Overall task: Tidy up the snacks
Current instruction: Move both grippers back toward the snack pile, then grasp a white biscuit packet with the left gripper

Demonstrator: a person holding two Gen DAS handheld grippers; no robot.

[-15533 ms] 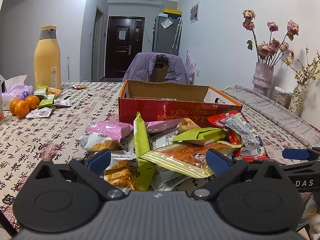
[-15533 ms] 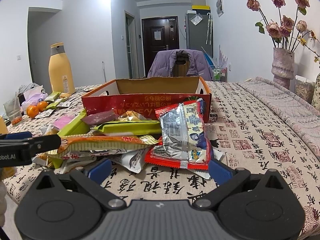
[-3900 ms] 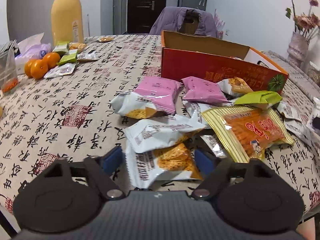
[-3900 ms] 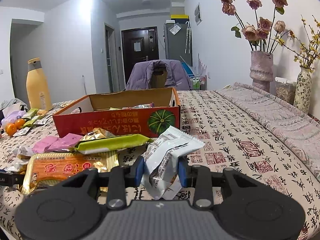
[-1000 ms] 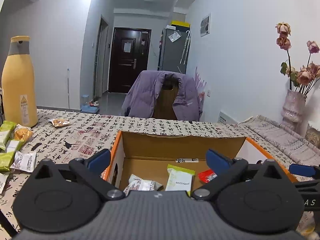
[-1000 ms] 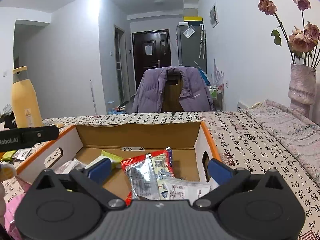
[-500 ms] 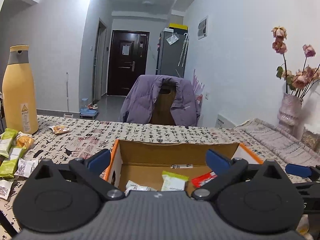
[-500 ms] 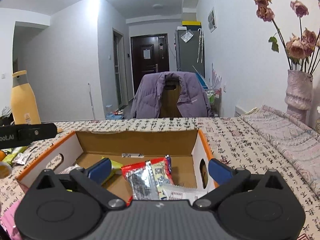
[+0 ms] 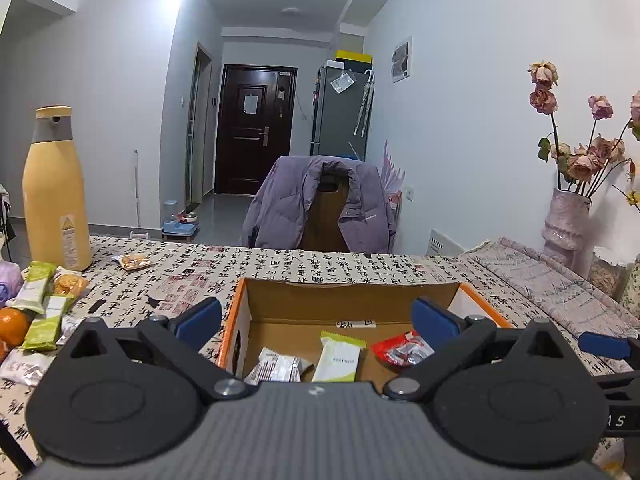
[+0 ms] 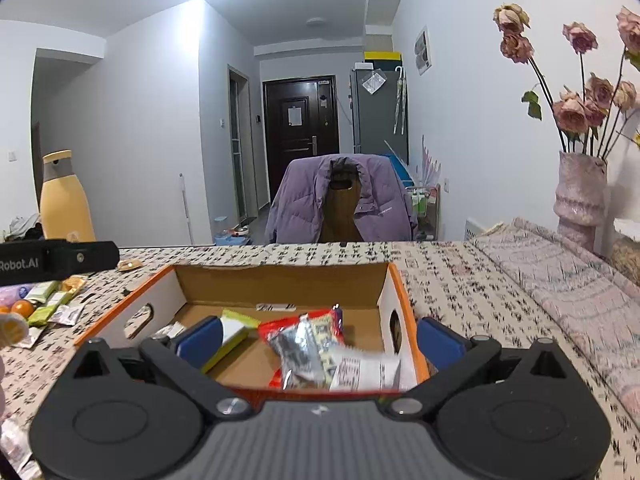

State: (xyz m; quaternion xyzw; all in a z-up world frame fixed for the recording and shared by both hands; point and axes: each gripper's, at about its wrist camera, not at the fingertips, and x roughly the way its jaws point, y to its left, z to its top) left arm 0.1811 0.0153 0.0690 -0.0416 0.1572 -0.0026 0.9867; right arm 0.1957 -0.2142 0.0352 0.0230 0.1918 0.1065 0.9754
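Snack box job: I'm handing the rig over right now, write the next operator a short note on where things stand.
Left gripper: open, empty, held over the near edge of the cardboard box.
Right gripper: open, empty, also at the box.
In the box: a green-and-white packet, a red packet, a white printed packet, and a silvery packet by the left wall.
Left to do: small green bars and other loose packets lie on the tablecloth near the yellow bottle and an orange. The table in front of the box is hidden behind the grippers, so check there too.
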